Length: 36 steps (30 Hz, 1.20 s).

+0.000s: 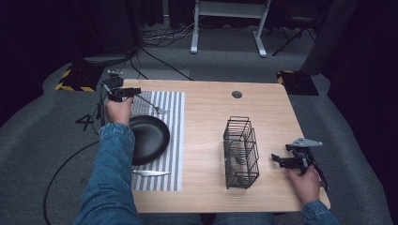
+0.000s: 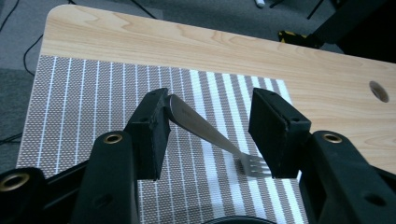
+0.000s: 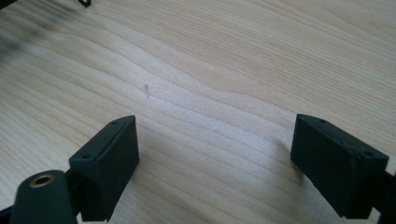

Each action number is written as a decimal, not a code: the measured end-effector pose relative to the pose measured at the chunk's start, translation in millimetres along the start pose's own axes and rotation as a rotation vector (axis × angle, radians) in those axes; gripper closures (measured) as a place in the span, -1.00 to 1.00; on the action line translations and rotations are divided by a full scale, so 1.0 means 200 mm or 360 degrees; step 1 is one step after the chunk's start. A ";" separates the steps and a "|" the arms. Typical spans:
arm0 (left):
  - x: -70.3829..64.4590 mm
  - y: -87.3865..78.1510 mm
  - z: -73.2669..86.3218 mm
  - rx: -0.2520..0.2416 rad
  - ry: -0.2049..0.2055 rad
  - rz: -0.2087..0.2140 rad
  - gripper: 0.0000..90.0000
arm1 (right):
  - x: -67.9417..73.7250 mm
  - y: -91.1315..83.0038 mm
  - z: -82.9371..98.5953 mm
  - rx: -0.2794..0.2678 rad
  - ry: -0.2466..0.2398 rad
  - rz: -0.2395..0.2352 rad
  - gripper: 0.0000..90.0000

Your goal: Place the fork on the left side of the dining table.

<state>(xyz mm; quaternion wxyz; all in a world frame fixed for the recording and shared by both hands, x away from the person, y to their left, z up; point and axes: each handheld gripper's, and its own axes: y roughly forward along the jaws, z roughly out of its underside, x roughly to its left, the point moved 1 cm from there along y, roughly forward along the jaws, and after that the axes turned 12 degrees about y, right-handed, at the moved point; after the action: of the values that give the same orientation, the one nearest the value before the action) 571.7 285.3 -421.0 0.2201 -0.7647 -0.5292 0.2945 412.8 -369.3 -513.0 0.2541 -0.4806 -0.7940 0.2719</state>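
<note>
On the striped placemat (image 1: 174, 140) behind the black plate (image 1: 149, 137), the left gripper (image 2: 210, 133) hangs with jaws apart around a fork (image 2: 212, 137), its handle touching one jaw. Past the wire rack (image 1: 241, 152), the right gripper (image 3: 215, 161) gapes wide over the bare table (image 3: 210, 65).

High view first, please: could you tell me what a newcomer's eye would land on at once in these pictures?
Likely the black plate on the striped mat at the table's left, with a knife lying just in front of it. Behind the plate, the left tool stands open around a fork on the mat; one jaw seems to touch the handle end. The wire rack stands right of centre, the open right tool beside it over bare table.
</note>
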 end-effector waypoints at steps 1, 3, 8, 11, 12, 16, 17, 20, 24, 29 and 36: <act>0.00 0.00 0.00 0.0011 -0.0005 -0.0010 0.07 | 0.00 0.00 0.00 -0.0001 -0.0001 0.0000 -0.66; 0.01 0.01 0.01 0.0022 0.0000 -0.0019 0.07 | 0.00 0.00 0.00 -0.0001 -0.0002 0.0001 -0.66; 0.04 0.02 0.03 0.0042 -0.0022 -0.0035 0.07 | 0.00 0.00 0.00 -0.0001 -0.0001 0.0001 -0.66; 0.06 0.03 0.04 0.0072 -0.0004 -0.0055 0.06 | 0.00 0.00 0.00 -0.0001 -0.0001 0.0002 -0.66; 0.06 0.03 0.04 0.0073 0.0004 -0.0056 0.06 | 0.00 0.00 0.00 -0.0001 0.0001 0.0002 -0.66; 0.06 0.04 0.05 0.0086 0.0019 -0.0070 0.06 | 0.00 0.00 0.00 -0.0002 -0.0001 0.0003 -0.66; 0.06 0.04 0.06 0.0088 0.0016 -0.0073 0.06 | 0.00 0.00 0.00 -0.0002 0.0001 0.0003 -0.66; 0.08 0.05 0.08 0.0104 0.0008 -0.0075 0.07 | 0.00 0.00 0.00 -0.0003 0.0003 0.0005 -0.66; 0.10 0.07 0.11 0.0125 -0.0001 -0.0083 0.09 | 0.00 0.00 0.00 -0.0005 0.0006 0.0006 -0.66; 0.12 0.09 0.14 0.0146 -0.0023 -0.0077 0.09 | 0.00 0.00 0.00 -0.0005 0.0006 0.0008 -0.66; 0.15 0.11 0.18 0.0165 -0.0048 -0.0082 0.10 | 0.00 0.00 0.00 -0.0005 0.0008 0.0010 -0.66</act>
<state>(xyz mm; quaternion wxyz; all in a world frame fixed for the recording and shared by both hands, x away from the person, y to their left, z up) 570.4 307.4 -467.2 0.2589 -0.7339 -0.5362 0.3271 411.7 -369.2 -513.1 0.2546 -0.4842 -0.7923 0.2703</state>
